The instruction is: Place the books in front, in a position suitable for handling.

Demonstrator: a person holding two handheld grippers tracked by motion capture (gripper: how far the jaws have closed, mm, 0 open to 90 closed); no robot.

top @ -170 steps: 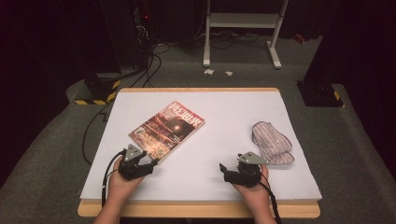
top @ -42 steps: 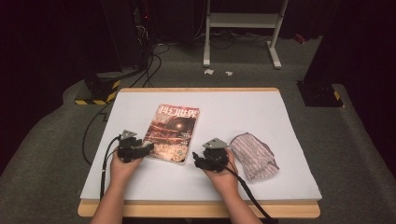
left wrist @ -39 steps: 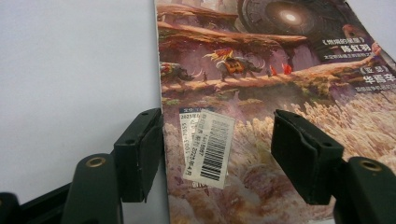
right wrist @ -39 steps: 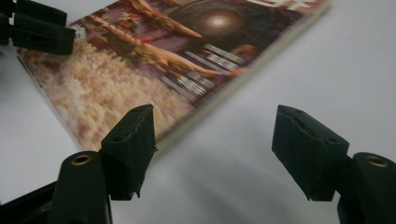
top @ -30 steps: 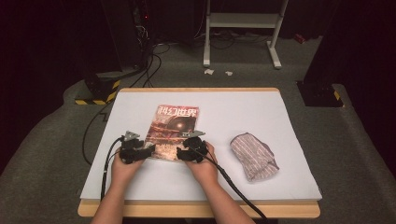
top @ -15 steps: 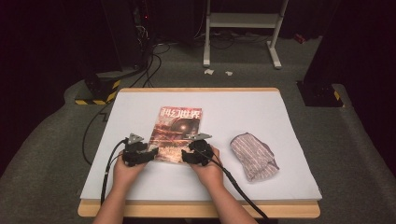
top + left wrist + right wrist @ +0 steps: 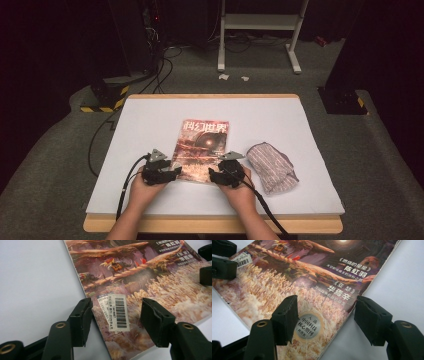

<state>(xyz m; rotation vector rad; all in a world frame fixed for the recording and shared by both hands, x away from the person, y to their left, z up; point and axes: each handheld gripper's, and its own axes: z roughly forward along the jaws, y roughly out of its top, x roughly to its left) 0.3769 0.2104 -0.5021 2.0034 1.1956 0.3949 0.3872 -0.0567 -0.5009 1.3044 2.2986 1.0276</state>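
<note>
A magazine (image 7: 202,145) with a reddish illustrated cover lies flat on the white table (image 7: 150,120), roughly square to the near edge. My left gripper (image 7: 172,172) is at its near left corner. In the left gripper view the gripper (image 7: 116,307) is open, one jaw at the magazine's (image 7: 150,277) spine edge and the other over the cover by the barcode sticker (image 7: 119,312). My right gripper (image 7: 215,174) is open at the near right corner and straddles the magazine's (image 7: 312,277) edge (image 7: 327,307). Both pairs of jaws have just been closing slightly, with the corners between them.
A striped grey cloth pouch (image 7: 272,165) lies just right of my right hand. The table's wooden front edge (image 7: 210,224) runs near the person's forearms. Cables (image 7: 107,145) trail off the left side, and a white stand (image 7: 260,30) is on the floor behind.
Both hands have slid to the right along the magazine's near edge, the right gripper reaching its near right corner. The magazine has shifted a little to the right with them.
</note>
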